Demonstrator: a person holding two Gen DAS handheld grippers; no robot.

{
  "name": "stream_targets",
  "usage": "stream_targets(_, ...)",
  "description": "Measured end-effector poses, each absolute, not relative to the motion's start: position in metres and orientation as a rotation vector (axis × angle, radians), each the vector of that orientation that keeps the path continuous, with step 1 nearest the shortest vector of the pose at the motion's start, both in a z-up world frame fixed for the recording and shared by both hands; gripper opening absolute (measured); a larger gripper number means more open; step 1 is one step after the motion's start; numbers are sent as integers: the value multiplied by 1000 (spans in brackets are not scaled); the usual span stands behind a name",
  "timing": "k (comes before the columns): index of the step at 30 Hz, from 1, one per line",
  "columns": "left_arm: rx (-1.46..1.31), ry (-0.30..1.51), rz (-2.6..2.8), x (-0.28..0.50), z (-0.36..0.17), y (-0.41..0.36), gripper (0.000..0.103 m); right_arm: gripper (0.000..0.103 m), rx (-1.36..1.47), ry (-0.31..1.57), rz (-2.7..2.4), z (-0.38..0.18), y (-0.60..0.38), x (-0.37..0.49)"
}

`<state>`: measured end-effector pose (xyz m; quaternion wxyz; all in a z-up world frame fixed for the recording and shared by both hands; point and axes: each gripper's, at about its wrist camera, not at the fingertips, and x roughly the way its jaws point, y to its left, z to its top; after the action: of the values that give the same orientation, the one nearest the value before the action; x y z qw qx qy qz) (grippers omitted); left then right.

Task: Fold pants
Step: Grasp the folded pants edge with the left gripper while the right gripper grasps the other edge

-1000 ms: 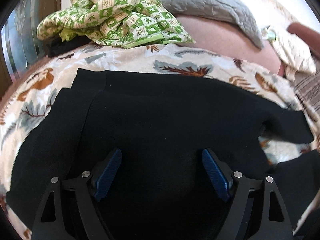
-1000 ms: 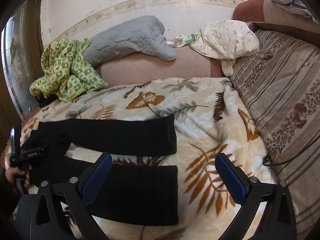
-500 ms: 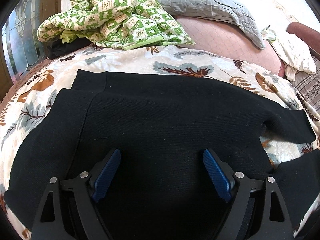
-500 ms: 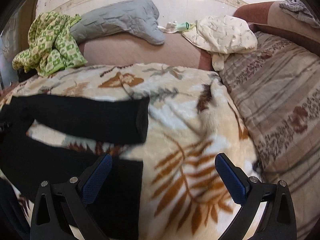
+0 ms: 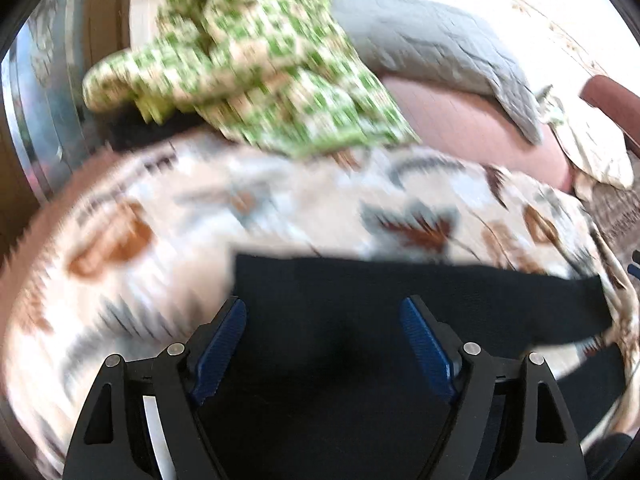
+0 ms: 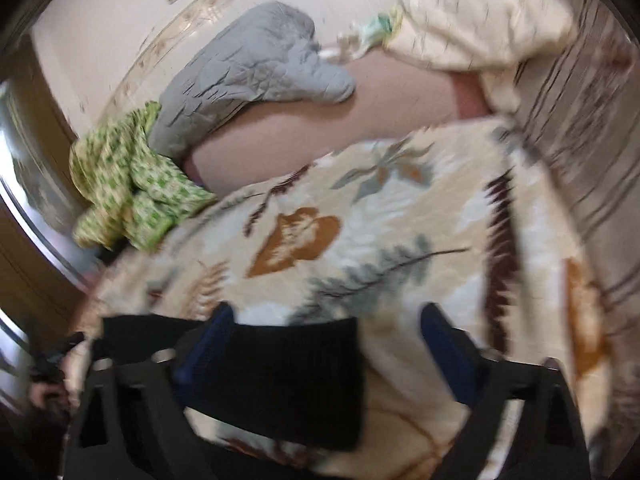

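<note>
Black pants point(image 5: 360, 312) lie spread on a leaf-patterned blanket point(image 5: 168, 240). My left gripper point(image 5: 324, 344) is open and empty, low over the waist part of the pants near their far left corner. In the right wrist view, the far leg's cuff end point(image 6: 288, 376) lies between the fingers of my right gripper point(image 6: 332, 356), which is open and empty just above it. Both views are blurred by motion.
A green-and-white checked cloth point(image 5: 248, 60) and a grey quilted pad point(image 5: 440, 52) lie along the pink sofa back point(image 6: 320, 120). A cream patterned garment point(image 6: 488, 12) and a striped cushion point(image 6: 592, 140) are at the right.
Both grippers moved fast. The left one shifted so the pants' left edge sits near its left finger. The right one swung left and down over the far leg's cuff.
</note>
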<state>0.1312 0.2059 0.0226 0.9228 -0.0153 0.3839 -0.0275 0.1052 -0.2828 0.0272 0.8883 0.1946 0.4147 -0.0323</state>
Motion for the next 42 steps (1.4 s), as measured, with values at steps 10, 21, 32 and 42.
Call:
stream_targets(10, -171, 846, -83, 193, 26, 263, 80, 36, 595, 1109, -70, -38, -292, 145)
stream_targets(21, -139, 802, -186, 186, 18, 278, 80, 18, 587, 1139, -46, -53, -295, 150)
stream_targets(32, 68, 785, -314, 180, 2, 291, 79, 6, 444, 1099, -6, -32, -278, 144)
stream_targets(42, 185, 883, -381, 223, -24, 262, 68, 6, 428, 1117, -22, -32, -274, 140)
